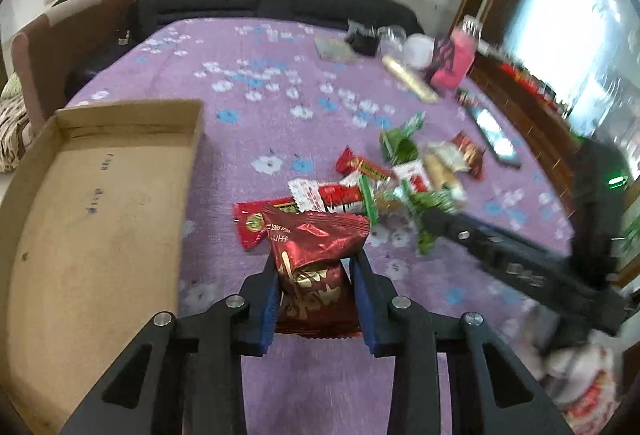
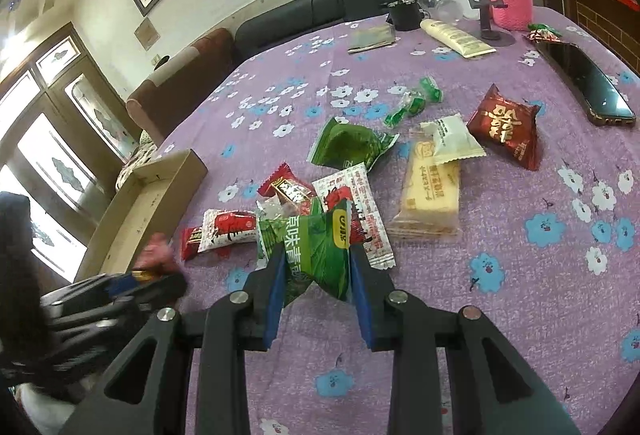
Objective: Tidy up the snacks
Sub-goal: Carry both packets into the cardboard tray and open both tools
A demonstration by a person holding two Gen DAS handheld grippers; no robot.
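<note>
Between your left gripper's (image 1: 316, 267) blue pads sits a dark red snack packet (image 1: 316, 255), clamped above the purple cloth (image 1: 256, 115) beside the cardboard tray (image 1: 96, 203). Your right gripper (image 2: 318, 267) pinches a green packet (image 2: 320, 255) over the snack pile (image 2: 352, 195).

Both cameras are looking steeply down along their jaws, close over the purple-clothed desk (image 1: 280, 107). Both are sharing the snack pile (image 2: 344, 195) and the cardboard box (image 1: 100, 195).
</note>
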